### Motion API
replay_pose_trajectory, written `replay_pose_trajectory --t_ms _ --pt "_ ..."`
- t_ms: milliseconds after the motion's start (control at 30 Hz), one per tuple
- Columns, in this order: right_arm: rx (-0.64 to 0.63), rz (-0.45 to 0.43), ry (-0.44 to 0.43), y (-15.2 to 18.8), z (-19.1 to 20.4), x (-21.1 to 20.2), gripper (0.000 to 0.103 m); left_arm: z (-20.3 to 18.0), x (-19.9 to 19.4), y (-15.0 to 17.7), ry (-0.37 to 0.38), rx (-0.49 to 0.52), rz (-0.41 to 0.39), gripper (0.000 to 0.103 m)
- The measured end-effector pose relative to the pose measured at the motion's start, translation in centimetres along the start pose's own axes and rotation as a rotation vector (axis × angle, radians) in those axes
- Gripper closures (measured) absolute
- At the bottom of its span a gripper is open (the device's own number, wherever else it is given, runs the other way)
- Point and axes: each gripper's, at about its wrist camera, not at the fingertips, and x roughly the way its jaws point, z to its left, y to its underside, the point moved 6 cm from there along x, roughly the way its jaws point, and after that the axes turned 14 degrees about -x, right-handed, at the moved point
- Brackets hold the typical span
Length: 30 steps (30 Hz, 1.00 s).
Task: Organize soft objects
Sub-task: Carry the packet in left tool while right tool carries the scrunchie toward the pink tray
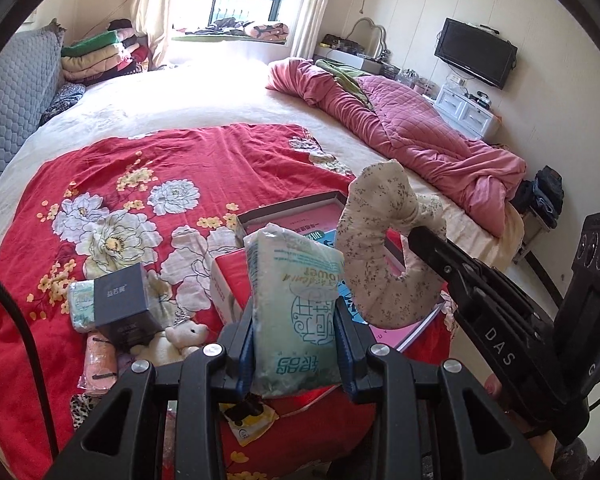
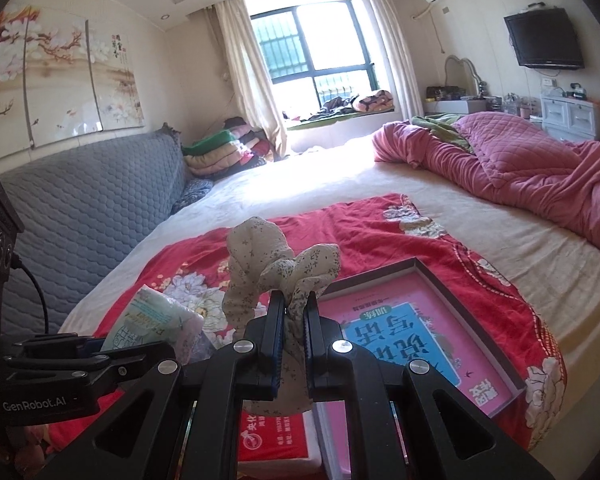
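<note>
My left gripper (image 1: 296,340) is shut on a pale green tissue pack (image 1: 296,300), held upright above the red floral bedspread (image 1: 140,168). My right gripper (image 2: 294,316) is shut on a cream speckled fabric pouch (image 2: 260,264), which curls up above its jaws. In the left wrist view the same speckled pouch (image 1: 372,248) hangs to the right, with the right gripper (image 1: 418,236) pinching it. The right wrist view shows the tissue pack (image 2: 160,324) at lower left, clamped in the left gripper (image 2: 96,346). A small plush bear (image 1: 184,336) and a second tissue pack (image 1: 80,304) lie on the spread at lower left.
An open box with a pink book (image 2: 416,336) lies on the spread beneath the grippers, with a red box (image 1: 228,284) beside it. A dark cube box (image 1: 124,304) stands at the left. A pink quilt (image 1: 400,128) is heaped at the bed's right; a grey headboard (image 2: 80,208) runs along the left.
</note>
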Motion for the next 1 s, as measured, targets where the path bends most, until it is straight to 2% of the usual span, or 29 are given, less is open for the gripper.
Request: replay_pose_trajectory --t_ms 267,467,833,1000 --pt "0.052 0.012 0.088 1.3 -4.7 -0.2 0.095 -2.9 3.1 0.9 0.005 0.048 0.056 0.069" --pt "0.09 0.056 0.154 3.4 -8.5 0.2 0.095 -4.7 5.7 1.7 0.012 0.068 0.111 0.069" --pt "0.191 0.143 0.203 7.6 -12.8 1.9 0.094 -8.0 11.1 3.9 -0.002 0.142 0.225 0.069" --pt "0.241 0.168 0.19 9.0 -13.8 2.7 0.094 -9.4 13.7 4.8 -0.019 0.18 0.29 0.069"
